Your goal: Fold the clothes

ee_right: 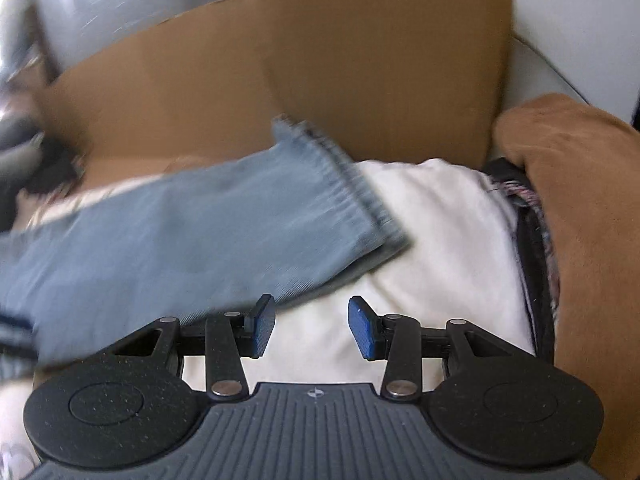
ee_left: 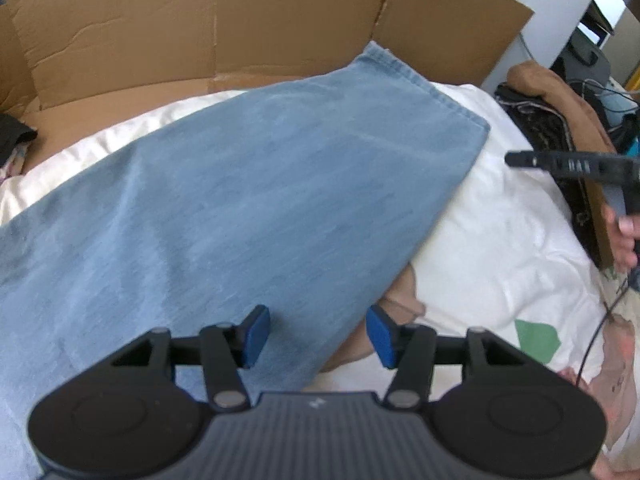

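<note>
Light blue jeans (ee_left: 240,184) lie flat across a white cloth (ee_left: 500,248), the hemmed leg end toward the cardboard at the back. My left gripper (ee_left: 318,334) hovers over the jeans' near edge, blue pads apart, nothing between them. In the right wrist view the jeans' leg (ee_right: 180,232) runs from the left to its hem near the middle. My right gripper (ee_right: 312,326) stands open over the white cloth (ee_right: 432,240), just beside the jeans' lower edge. The right gripper (ee_left: 516,159) also shows at the right of the left wrist view, held by a hand (ee_left: 626,240); its jaws are unclear there.
A brown cardboard wall (ee_left: 224,28) stands behind the cloth. A tan garment (ee_right: 584,200) and a dark patterned one (ee_right: 532,236) are piled at the right. A dark item (ee_left: 12,136) lies at the far left. A cable (ee_left: 596,332) trails at the right.
</note>
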`<state>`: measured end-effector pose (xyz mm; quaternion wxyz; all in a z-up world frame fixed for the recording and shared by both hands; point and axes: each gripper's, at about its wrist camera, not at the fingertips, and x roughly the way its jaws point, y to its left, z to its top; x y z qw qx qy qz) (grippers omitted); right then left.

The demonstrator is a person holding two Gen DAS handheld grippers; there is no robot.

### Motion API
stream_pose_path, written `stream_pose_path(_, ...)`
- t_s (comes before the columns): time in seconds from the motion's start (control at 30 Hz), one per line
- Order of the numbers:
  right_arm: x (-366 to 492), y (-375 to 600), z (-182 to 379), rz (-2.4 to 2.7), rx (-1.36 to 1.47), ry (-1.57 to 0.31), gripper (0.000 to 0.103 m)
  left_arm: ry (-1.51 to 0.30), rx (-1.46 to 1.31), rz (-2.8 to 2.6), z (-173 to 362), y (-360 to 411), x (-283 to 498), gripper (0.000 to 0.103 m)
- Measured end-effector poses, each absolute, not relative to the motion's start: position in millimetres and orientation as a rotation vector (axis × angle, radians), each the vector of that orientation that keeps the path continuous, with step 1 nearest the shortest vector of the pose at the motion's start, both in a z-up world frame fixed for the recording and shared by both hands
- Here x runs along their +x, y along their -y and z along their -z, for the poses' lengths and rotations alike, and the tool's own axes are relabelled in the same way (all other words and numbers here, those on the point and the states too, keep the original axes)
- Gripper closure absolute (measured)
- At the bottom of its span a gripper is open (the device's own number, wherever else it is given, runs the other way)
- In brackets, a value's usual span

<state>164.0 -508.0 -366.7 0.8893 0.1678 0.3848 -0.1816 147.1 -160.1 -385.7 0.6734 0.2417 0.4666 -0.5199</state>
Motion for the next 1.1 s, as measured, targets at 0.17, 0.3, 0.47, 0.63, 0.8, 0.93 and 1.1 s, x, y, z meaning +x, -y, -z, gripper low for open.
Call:
stream_pose_path(0.17, 176, 533, 378, 0.419, 0.442, -0.780, 0.056, -1.035, 0.581, 1.172, 390, 158, 144, 0.043)
stream_pose_path(0.3, 185, 544, 391, 0.418, 0.508, -0.778, 0.056, -1.033, 0.592, 1.172, 393, 158, 144, 0.041)
stream_pose_path(0.47, 196, 549, 400, 0.400, 0.542, -0.781, 0.057, -1.020, 0.607, 1.169, 393, 158, 143, 0.040)
stream_pose_path(0.63, 200, 560, 400, 0.396, 0.596, -0.759, 0.064, -1.026, 0.595, 1.166, 394, 156, 144, 0.040)
stream_pose_path(0.8, 202, 578, 413, 0.427, 0.711, -0.756, 0.065, -1.031, 0.586, 1.165, 395, 156, 145, 0.040)
stream_pose_path(0.93, 194, 591, 427, 0.431, 0.877, -0.707, 0.065, -1.034, 0.578, 1.164, 395, 156, 146, 0.040)
stream_pose_path(1.1, 193, 596, 430, 0.390, 0.937, -0.647, 0.066, -1.031, 0.581, 1.161, 396, 156, 146, 0.040)
